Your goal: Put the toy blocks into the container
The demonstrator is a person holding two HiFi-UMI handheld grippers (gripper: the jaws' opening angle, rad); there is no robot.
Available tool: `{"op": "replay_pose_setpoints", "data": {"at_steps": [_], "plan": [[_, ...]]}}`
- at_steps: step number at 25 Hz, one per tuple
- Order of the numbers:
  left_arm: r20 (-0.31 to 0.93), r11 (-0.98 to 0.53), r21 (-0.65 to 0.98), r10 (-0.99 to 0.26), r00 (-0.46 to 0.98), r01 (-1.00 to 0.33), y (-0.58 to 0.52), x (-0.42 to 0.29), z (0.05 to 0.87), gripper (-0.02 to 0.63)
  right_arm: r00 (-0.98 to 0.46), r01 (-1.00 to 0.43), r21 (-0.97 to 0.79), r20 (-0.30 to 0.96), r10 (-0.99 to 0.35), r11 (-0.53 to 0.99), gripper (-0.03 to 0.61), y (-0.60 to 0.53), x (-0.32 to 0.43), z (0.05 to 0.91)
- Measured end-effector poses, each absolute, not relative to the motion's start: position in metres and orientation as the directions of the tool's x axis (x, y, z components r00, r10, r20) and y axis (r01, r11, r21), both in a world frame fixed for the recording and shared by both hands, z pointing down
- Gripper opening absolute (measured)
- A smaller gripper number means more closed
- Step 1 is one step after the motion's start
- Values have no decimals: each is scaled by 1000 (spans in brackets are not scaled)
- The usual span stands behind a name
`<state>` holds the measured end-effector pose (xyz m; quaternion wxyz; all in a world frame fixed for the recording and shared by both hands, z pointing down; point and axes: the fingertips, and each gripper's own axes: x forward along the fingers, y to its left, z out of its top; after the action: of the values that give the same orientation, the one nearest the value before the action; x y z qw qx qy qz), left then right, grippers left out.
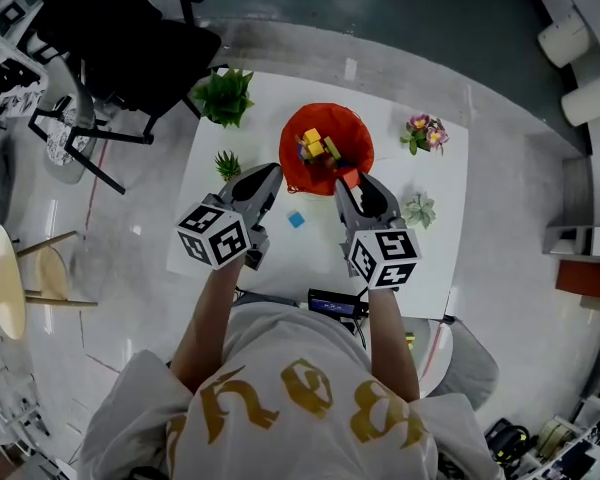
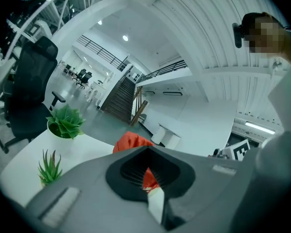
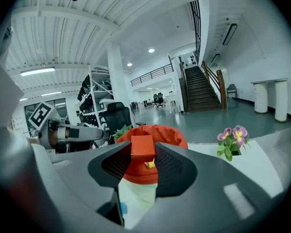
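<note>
While my right gripper [image 3: 143, 152] pinches a red block [image 3: 142, 146] between its tips, it hangs at the lower right rim of the red container [image 1: 358, 130], just above centre in the head view. Yellow blocks [image 1: 316, 146] already lie inside. My left gripper [image 1: 268, 176], jaws pressed together and empty, points at the container's lower left edge. One blue block [image 1: 296, 219] lies on the white table [image 1: 420, 258] between both grippers, below the container.
</note>
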<state>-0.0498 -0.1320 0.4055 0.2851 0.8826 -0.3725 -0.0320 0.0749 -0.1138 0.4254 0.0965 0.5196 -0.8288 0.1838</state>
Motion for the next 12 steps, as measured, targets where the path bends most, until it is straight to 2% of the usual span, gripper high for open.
{"op": "replay_pose_setpoints", "data": {"at_steps": [12], "plan": [[185, -541, 532, -677, 713, -652, -141, -52, 418, 0, -437, -900, -192, 368, -821, 392, 175, -130, 74, 436]]}}
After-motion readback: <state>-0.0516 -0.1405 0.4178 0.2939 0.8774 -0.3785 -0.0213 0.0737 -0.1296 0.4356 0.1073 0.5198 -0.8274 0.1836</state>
